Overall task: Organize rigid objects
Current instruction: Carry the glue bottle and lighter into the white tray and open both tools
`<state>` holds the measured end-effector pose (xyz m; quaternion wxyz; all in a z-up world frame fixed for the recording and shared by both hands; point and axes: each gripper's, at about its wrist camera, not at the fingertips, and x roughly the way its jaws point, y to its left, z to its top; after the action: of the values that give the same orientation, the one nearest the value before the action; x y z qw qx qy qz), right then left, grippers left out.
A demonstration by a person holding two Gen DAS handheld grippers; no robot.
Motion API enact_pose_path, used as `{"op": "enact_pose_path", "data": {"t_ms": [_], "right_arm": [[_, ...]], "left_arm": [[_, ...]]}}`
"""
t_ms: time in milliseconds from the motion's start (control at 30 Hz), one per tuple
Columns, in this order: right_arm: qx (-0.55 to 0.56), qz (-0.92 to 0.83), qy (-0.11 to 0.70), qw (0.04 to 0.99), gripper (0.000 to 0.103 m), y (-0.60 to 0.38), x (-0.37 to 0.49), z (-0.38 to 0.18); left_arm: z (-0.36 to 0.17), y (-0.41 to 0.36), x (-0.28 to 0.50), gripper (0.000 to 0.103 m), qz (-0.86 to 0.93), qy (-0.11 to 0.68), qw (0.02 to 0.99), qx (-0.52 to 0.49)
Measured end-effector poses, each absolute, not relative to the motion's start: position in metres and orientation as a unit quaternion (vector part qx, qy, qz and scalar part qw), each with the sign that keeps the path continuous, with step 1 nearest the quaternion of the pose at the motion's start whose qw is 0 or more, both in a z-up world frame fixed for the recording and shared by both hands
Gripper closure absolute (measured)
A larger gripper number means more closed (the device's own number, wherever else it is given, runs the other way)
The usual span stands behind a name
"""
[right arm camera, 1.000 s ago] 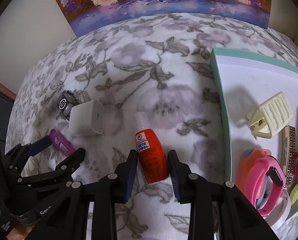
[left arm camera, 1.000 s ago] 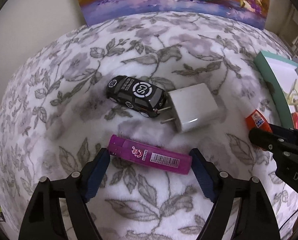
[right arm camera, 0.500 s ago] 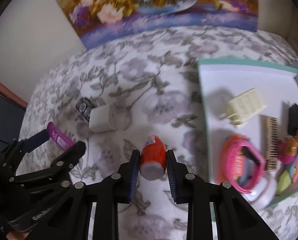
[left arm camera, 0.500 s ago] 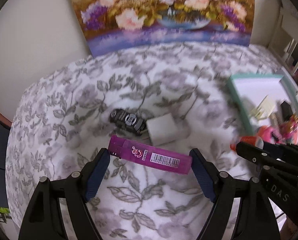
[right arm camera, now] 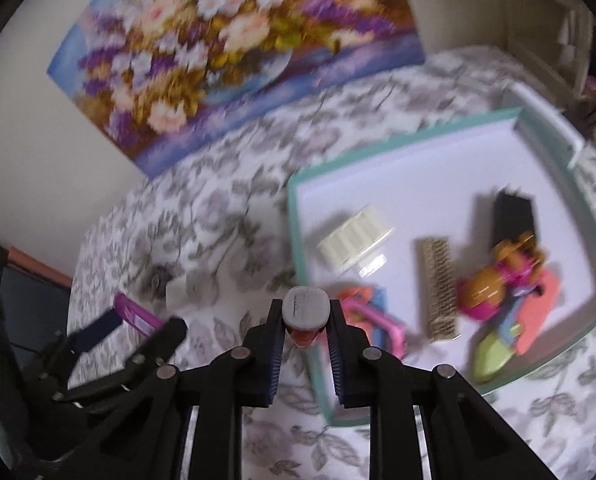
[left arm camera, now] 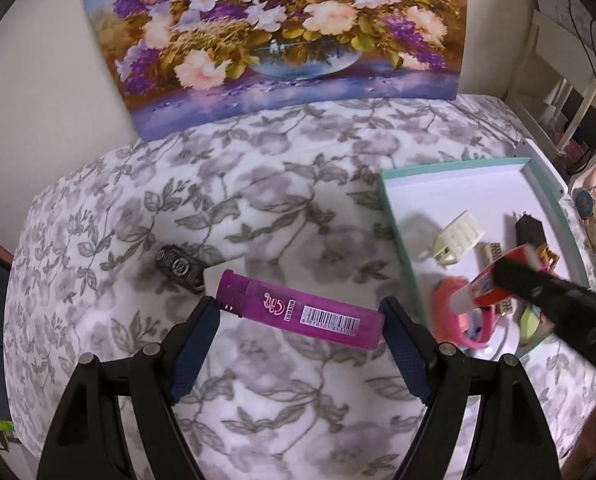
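Lighter (left arm camera: 300,309), purple w/ barcode, gripped lengthwise between left claw (left arm camera: 300,312) pads, held above floral cloth (left arm camera: 258,200). Orange bottle (right arm camera: 306,318), grey base toward cam, clamped in right claw (right arm camera: 305,316). Tray (right arm camera: 298,184), teal rim, ahead-right of right claw: holds cream clip (right arm camera: 354,242), comb (right arm camera: 438,288), black block (right arm camera: 514,216), pink band (right arm camera: 372,324), toys. Both claws angled down, above cloth.

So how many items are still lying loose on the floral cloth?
2: the toy car left of the tray, and the white charger beside it, mostly hidden by the lighter.
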<state>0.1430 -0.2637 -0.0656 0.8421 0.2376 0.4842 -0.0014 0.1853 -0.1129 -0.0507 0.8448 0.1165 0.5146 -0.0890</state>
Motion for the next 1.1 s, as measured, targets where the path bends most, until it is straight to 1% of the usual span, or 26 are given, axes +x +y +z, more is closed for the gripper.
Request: {"op": "enact_pose_path", "data": {"t_ms": [200,467,733,900,1100], "right_arm": [[0.228,-0.062,0.451,0.861,0.081,-0.299,0.135,-0.045],[0.239,-0.113,0.456,0.85,0.081,-0.339,0.131,-0.057],[0.234,-0.141,0.451,0.85,0.081,-0.357,0.127,-0.056],[0.228,-0.148,0.461,0.845,0.08,-0.355,0.129,-0.06],[0.226,-0.155,0.464,0.842,0.08,-0.356,0.128,-0.059]], "left_arm": [[-0.05,-0.144,0.187,0.021,-0.108,0.512,0.846,0.105],[-0.058,-0.184,0.187,0.02,-0.147,0.509,0.841,0.108],[-0.065,-0.219,0.178,0.02,-0.187,0.511,0.832,0.111],[-0.072,-0.229,0.176,0.02,-0.188,0.521,0.823,0.126],[-0.066,-0.225,0.176,0.02,-0.178,0.513,0.83,0.129]]}}
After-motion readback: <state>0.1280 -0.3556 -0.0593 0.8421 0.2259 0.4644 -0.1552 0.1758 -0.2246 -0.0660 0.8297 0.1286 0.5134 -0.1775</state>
